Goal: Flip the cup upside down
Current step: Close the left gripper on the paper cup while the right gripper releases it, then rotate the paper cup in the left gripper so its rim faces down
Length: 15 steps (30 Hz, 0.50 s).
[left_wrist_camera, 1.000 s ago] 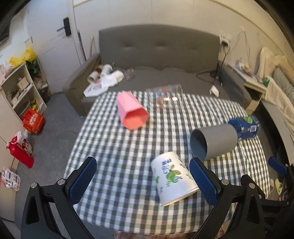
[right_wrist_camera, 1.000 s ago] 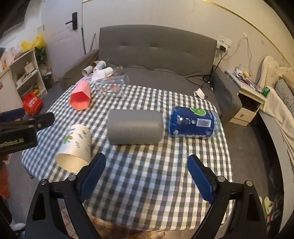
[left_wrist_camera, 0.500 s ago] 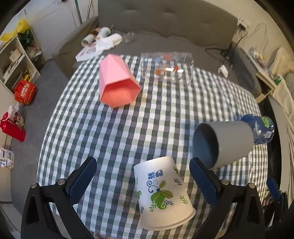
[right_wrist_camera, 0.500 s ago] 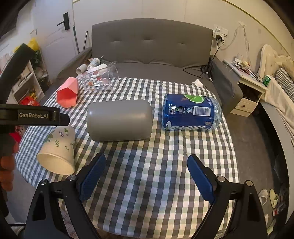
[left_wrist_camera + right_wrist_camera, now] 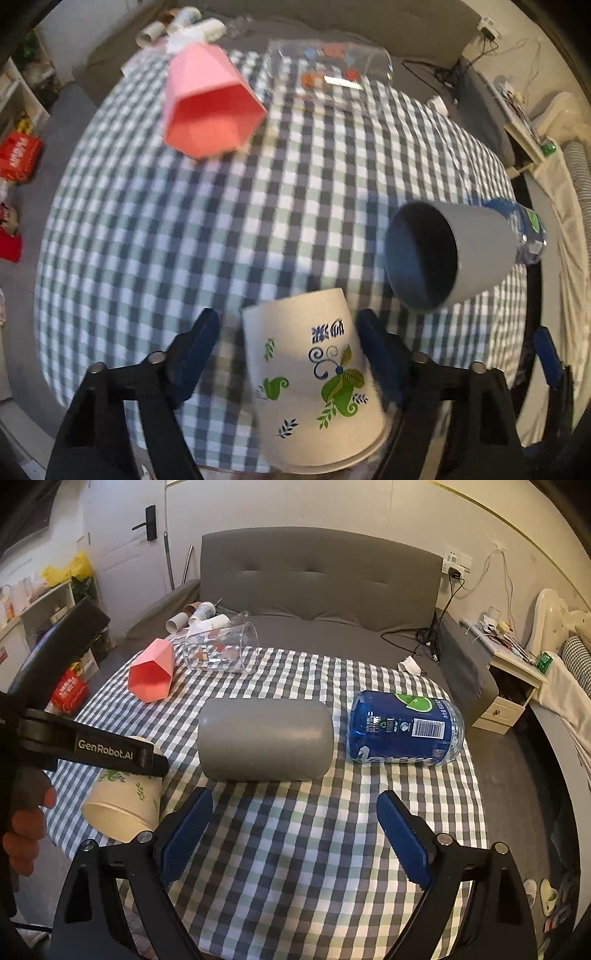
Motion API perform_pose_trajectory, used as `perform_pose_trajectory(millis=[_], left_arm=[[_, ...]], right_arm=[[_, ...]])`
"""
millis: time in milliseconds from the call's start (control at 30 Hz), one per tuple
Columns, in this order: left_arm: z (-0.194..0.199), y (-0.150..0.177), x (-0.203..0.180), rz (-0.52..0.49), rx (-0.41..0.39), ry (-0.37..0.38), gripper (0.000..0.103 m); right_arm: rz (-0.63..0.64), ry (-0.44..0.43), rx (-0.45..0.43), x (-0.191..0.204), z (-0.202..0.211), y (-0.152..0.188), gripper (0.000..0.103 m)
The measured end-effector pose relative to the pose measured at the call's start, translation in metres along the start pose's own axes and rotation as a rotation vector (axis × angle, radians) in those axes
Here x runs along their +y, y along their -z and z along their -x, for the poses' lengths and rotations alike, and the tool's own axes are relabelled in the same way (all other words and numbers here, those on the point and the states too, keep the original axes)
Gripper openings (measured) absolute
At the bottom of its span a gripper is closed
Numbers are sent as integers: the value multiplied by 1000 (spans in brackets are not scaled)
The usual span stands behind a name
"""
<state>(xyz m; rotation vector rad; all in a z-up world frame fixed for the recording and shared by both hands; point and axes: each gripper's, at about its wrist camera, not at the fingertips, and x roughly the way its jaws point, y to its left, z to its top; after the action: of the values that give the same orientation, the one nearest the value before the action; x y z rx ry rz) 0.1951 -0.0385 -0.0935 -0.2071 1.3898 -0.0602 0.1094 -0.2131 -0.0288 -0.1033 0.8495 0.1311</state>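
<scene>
A white paper cup [image 5: 314,384] with green leaf prints lies on its side near the front edge of the checked table, mouth toward me. My left gripper [image 5: 290,338] is open, its fingers either side of the cup; the right one looks close to the cup wall, the left one stands apart. In the right wrist view the same cup [image 5: 122,801] lies at the left, partly hidden under the left gripper's arm. My right gripper [image 5: 295,825] is open and empty above the table in front of the grey cup [image 5: 264,744].
Also lying on the checked tablecloth [image 5: 184,236]: a grey cup [image 5: 447,254], a pink faceted cup [image 5: 210,107], a clear glass [image 5: 328,70] and a blue bottle [image 5: 404,733]. A grey sofa [image 5: 317,576] stands behind the table, shelves at left, a nightstand at right.
My left gripper has moved down and forward so its fingers now straddle the white cup. The right gripper has shifted slightly closer to the grey cup and stays open.
</scene>
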Motion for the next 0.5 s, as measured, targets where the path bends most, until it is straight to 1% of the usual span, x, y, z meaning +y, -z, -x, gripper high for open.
perform_pose_trajectory(millis=[33, 67, 200, 333, 500], left_arm=[[-1, 0, -1, -1, 10, 12, 63], [-1, 0, -2, -2, 15, 17, 63], [10, 3, 4, 31, -26, 33, 62], [31, 6, 6, 26, -100, 28, 62], [49, 7, 3, -15, -199, -18, 62]], right_arm=[[0, 0, 0, 0, 0, 0, 91], [1, -1, -1, 1, 0, 0, 91], [8, -3, -3, 4, 3, 0, 91], [6, -8, -1, 8, 4, 0, 91], [12, -8, -8, 14, 9, 3, 91]])
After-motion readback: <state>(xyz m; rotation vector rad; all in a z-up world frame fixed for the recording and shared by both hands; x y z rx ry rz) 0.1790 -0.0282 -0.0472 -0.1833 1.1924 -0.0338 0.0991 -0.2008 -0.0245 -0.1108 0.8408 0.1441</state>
